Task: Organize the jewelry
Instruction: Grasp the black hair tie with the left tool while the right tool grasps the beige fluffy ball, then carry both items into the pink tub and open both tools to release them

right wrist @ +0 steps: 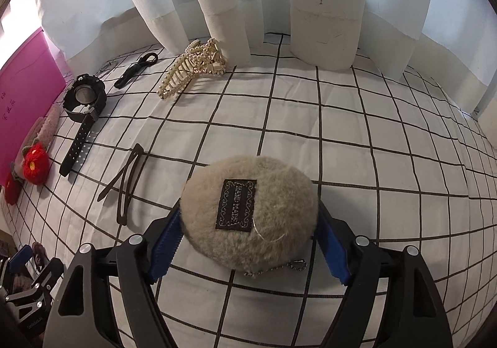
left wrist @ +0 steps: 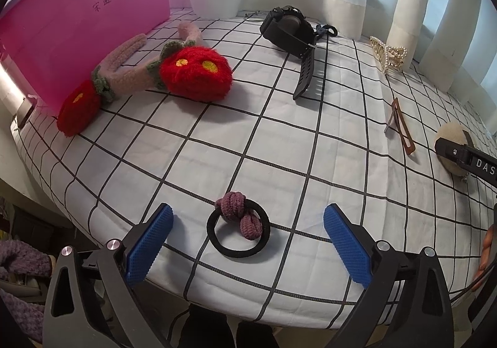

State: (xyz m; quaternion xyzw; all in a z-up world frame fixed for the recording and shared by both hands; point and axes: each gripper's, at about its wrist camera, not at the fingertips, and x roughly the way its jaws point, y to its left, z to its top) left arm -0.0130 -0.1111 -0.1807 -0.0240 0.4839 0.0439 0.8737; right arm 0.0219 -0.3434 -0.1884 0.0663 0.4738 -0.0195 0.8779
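A black hair tie with a mauve knitted knot (left wrist: 250, 225) lies on the checked cloth (left wrist: 279, 143) near the front edge. My left gripper (left wrist: 248, 209) stands wide open around it, and neither blue pad touches it. In the right wrist view a round beige furry pouch (right wrist: 276, 192) with a black label rests on the cloth between the fingers of my right gripper (right wrist: 250, 208). The jaws are spread as wide as the pouch. The fur brushes the pads and keeps its round shape. A bead chain trails from under the pouch's front edge.
A pink bin (left wrist: 84, 25) stands at the back left, with a red-flower knitted headband (left wrist: 195, 71) leaning on it. A black watch (left wrist: 289, 31), a pearl claw clip (right wrist: 192, 68), a brown snap clip (right wrist: 127, 183) and a dark hair tie (right wrist: 136, 68) lie about. White curtains (right wrist: 323, 6) hang behind.
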